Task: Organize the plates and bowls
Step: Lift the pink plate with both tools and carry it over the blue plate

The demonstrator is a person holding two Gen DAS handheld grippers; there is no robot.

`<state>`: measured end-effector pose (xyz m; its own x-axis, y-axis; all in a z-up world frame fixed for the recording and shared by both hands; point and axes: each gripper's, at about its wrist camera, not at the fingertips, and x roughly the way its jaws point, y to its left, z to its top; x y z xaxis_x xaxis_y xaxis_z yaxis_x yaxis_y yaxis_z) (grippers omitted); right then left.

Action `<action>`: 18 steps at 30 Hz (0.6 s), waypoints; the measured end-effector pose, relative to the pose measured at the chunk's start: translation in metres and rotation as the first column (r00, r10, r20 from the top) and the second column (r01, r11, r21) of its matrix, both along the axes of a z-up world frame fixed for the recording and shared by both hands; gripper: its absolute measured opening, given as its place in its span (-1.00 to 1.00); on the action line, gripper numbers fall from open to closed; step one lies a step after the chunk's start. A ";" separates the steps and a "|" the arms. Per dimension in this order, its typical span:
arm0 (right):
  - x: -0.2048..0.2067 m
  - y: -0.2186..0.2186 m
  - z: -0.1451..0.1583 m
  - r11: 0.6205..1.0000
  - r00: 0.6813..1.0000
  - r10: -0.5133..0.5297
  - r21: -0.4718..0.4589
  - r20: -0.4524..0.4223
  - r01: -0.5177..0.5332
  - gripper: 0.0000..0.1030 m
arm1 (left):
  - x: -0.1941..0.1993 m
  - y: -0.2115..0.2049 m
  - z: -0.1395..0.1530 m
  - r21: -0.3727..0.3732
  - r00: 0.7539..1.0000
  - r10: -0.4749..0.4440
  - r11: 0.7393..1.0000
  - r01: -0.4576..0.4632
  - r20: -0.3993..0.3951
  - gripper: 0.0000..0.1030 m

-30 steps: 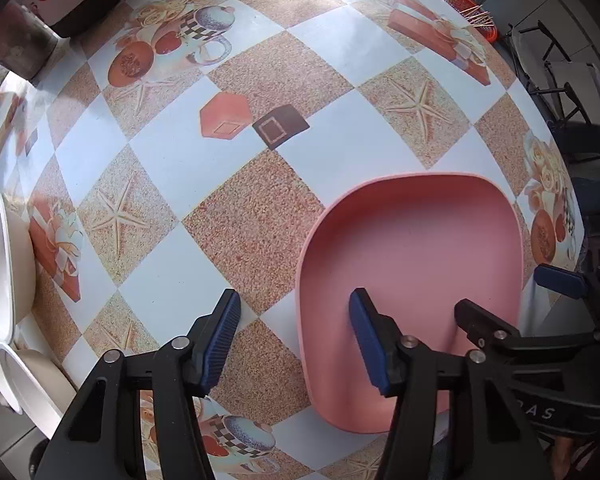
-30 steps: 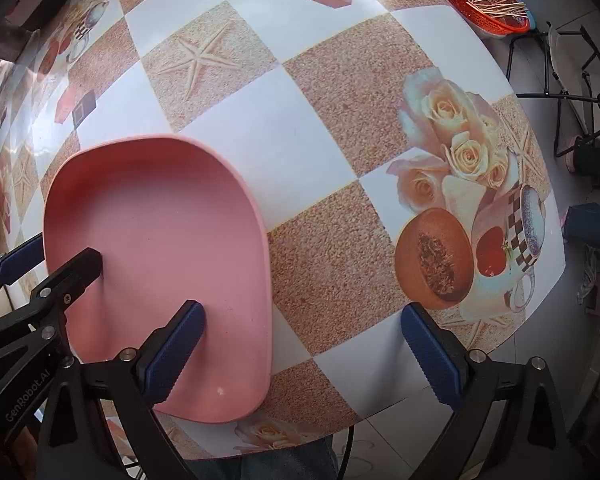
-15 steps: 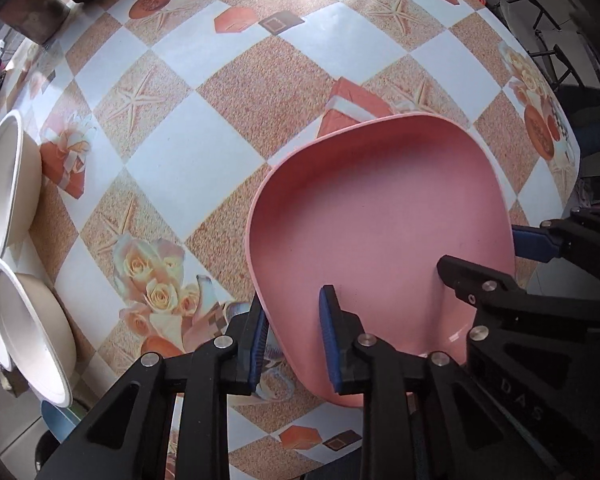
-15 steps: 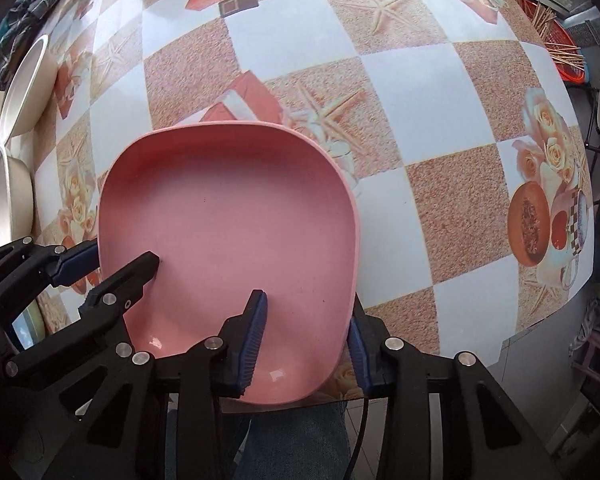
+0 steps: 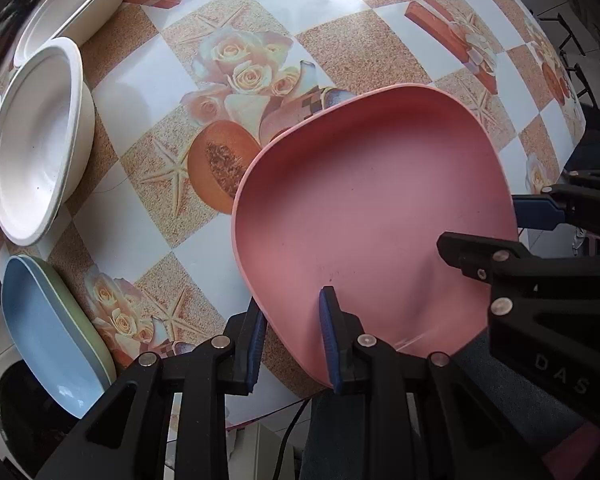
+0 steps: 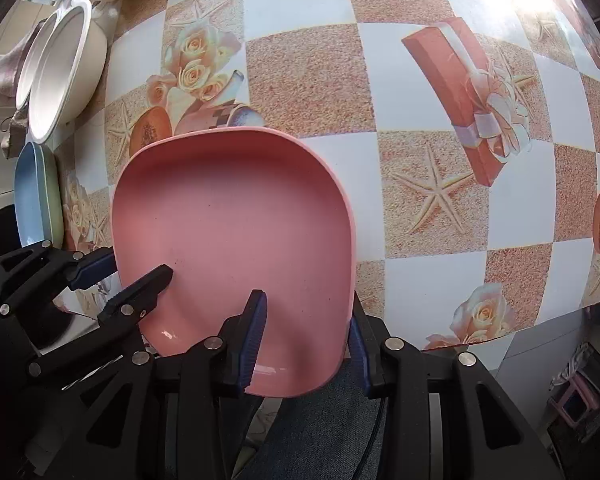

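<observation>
Pink plate (image 5: 372,208) lifted at table's near edge, left gripper (image 5: 292,344) and right gripper (image 6: 304,336) both clamped on its near rim; white bowls (image 5: 36,140) and blue plate (image 5: 48,332) already grouped far left, pink one unplaced.

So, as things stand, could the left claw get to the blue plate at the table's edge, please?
Probably not yet: the left claw is shut on the pink plate, which the right claw grips too. The way across the table to the blue plate looks free.
</observation>
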<state>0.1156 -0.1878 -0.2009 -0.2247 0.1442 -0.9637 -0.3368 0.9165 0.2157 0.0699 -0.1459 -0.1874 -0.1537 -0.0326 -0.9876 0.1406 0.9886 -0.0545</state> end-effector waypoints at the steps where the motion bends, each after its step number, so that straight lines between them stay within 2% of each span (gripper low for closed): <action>1: -0.001 0.004 0.003 1.000 1.000 0.011 -0.003 0.008 -0.011 -0.19 | 0.000 0.006 0.002 -0.005 1.000 0.009 1.000 -0.009 0.008 -0.47; 8: -0.002 0.023 0.026 1.000 0.999 0.024 -0.005 0.048 -0.023 -0.19 | -0.013 0.046 0.019 -0.037 0.996 0.042 0.999 -0.039 0.074 -0.46; 11: -0.002 0.031 0.033 1.000 0.998 0.026 -0.006 0.060 -0.026 -0.19 | -0.024 0.032 0.028 -0.045 0.994 0.052 0.998 -0.048 0.100 -0.40; 15: -0.016 0.062 0.038 0.999 0.997 0.035 -0.012 0.073 -0.034 -0.19 | -0.035 0.043 0.035 -0.049 0.991 0.063 0.997 -0.058 0.117 -0.40; 18: -0.029 0.073 0.043 0.999 0.996 0.038 -0.014 0.079 -0.037 -0.19 | -0.025 0.052 0.045 -0.052 0.989 0.070 0.997 -0.064 0.128 -0.40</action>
